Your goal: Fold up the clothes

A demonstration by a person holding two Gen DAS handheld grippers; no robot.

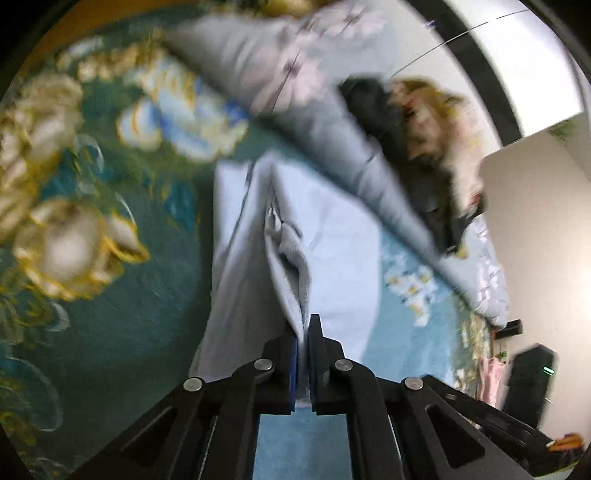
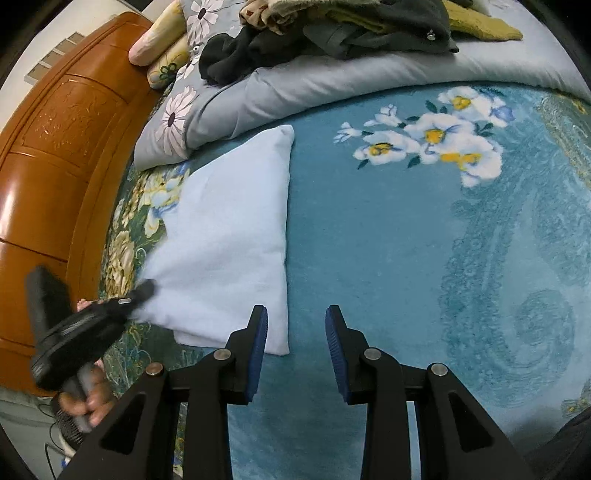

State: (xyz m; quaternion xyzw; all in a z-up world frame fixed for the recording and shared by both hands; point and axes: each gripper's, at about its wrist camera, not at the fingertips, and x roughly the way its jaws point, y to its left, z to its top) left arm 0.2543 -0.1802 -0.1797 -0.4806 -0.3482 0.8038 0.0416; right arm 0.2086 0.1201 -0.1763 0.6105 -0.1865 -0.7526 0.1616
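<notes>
Bed: your work surface is a teal floral blanket (image 2: 369,240), plush and giving, so cloth laid on it will grip a little and not slide freely.
Quilt and pile: a grey floral quilt (image 2: 295,85) lies along the far side, with a heap of dark and yellow clothes (image 2: 332,29) on top, well apart from your grippers.
Garment: the pale blue garment (image 2: 229,236) lies on the blanket near the wooden headboard (image 2: 59,147), already doubled into a rough slab with one straight edge toward the middle of the bed. Its left edge is lifted.
Handling: judge it light, soft and limp, with a fleecy inner face showing in the left wrist view. It will sag and drape from any single hold and will not keep a crease by itself.
Where to hold: take it at a corner or through the stacked edge, so all layers come together; a pinch on one layer would likely peel the fold open.
Left gripper (image 1: 303,354): clamped narrow on the garment's edge, cloth running up between the blue pads.
Right gripper (image 2: 295,347): spread wide and holding nothing, poised over the garment's near corner and the bare blanket beside it.
</notes>
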